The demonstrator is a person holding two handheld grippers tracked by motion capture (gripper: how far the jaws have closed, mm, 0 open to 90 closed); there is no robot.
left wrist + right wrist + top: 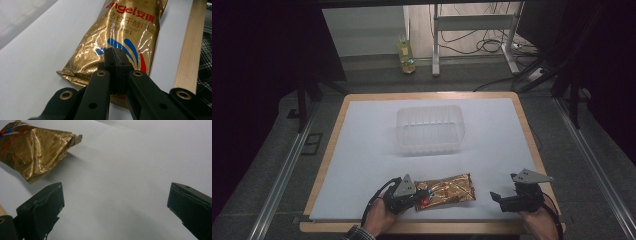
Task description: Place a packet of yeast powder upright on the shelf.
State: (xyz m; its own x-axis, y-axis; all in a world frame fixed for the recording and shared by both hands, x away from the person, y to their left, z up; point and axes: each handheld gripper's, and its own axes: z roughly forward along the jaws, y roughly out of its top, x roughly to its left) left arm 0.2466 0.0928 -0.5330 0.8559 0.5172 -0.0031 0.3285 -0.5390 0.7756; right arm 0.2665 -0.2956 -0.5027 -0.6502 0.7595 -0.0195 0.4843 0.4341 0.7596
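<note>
Black jaws of the left gripper [115, 53] stand pressed together over the near end of the gold packet [120, 37]; whether foil is pinched between them cannot be told. Landmark: the packet [445, 191], lying flat on the white sheet [362, 150] near the table's front edge, long axis left to right. The tub [430, 129], clear, ribbed, rectangular and empty, stands beyond the packet, well apart, toward the table's far side. The left gripper [422, 192] touches the packet's left end and is the nearer one. The right gripper [497, 197] hovers off the packet's right end, apart from it, jaws wide and holding nothing [112, 205]. Packet: crinkled glossy foil, pillow-shaped, sealed flat ends, red and blue print. Any lift probably turns on that left-end grip.
</note>
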